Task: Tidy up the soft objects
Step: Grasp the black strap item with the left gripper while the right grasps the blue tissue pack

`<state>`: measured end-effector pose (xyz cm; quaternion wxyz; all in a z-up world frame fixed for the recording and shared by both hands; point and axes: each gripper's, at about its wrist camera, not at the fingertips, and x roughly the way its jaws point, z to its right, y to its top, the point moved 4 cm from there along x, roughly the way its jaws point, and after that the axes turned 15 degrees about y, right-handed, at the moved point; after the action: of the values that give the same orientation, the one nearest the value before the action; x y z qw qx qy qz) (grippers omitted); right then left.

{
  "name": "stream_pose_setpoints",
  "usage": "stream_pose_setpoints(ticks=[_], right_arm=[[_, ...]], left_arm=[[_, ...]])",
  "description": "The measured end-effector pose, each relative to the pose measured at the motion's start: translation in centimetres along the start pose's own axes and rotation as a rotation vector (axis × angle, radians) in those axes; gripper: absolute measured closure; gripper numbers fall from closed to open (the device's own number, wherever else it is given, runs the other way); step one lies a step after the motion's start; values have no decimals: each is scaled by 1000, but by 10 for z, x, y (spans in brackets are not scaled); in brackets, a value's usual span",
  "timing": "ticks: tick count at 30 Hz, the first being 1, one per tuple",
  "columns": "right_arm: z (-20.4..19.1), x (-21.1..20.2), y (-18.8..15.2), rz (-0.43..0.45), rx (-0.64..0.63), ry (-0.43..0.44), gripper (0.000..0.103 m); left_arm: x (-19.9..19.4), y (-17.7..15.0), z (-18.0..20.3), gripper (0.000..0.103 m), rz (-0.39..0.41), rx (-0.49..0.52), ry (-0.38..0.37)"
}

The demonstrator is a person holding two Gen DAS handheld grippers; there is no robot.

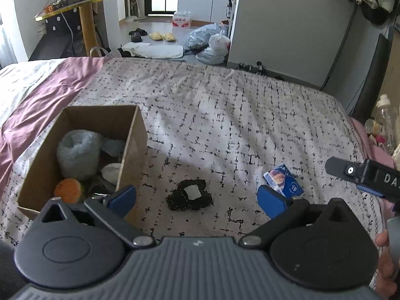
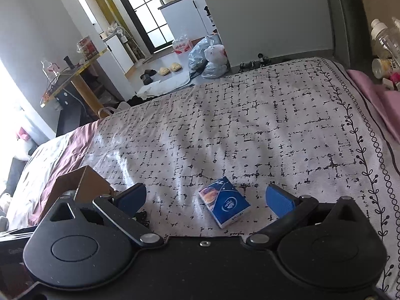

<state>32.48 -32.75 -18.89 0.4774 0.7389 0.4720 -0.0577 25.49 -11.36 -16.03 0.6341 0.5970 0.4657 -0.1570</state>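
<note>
Two soft items remain out on the bed [image 1: 225, 115]: a black knitted piece [image 1: 190, 198] beside the cardboard box [image 1: 133, 145], and a blue tissue pack [image 2: 224, 202] further right. Box already holds several items, including a pale fluffy roll [image 1: 78, 151] and an orange one [image 1: 68, 190]. Left gripper [image 1: 197, 197] fingers wide, empty, framing the knitted piece. Right gripper [image 2: 206, 198] fingers wide, empty, framing the pack. Judged well along.

My left claw [image 1: 196, 200] wears matt blue rubbery pads; the box [image 1: 132, 145] is plain brown cardboard, the tissue pack [image 2: 224, 205] glossy plastic.
</note>
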Motion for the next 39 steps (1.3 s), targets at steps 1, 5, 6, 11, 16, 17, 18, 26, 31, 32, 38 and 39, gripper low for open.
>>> stream_pose_setpoints(ticks=[1,5,6,11,16,17,18,26,31,32,38,39], right_arm=[[1,2,-1,-5,-3,-7,0],[4,9,-5,-19,-21,-27,0],[3,10,-6,-26,-35,-24,0],[17,21,-11,-72,-17,-37,0],[17,31,-17,-109,-51,-25,1],[16,34,-18,-116,-60,-23,1],[15,37,-18,-124,-68,-23,1],[21,54,-20,-162,-83,-47,2],[29,65,-23,-194,-79,-61,4],[30,66,-23,-198,-79,-64,4],[36,73,-26,-221,-74,-73,4],[36,75,-27,-228,-77,-75,4]], left_arm=[[3,-1,2,1,-4,2,0],[19,-8,11,3,-30,-8,6],[23,-10,12,3,-35,-14,5],[40,-18,18,6,-43,-13,22],[57,-25,23,9,-64,-19,30],[61,-26,25,9,-68,-14,35],[65,-27,27,9,-72,-10,39],[92,-31,34,14,-77,13,69],[107,-34,36,14,-95,15,85],[110,-35,37,14,-98,19,89],[125,-37,36,22,-102,0,106],[125,-37,35,25,-98,-5,110]])
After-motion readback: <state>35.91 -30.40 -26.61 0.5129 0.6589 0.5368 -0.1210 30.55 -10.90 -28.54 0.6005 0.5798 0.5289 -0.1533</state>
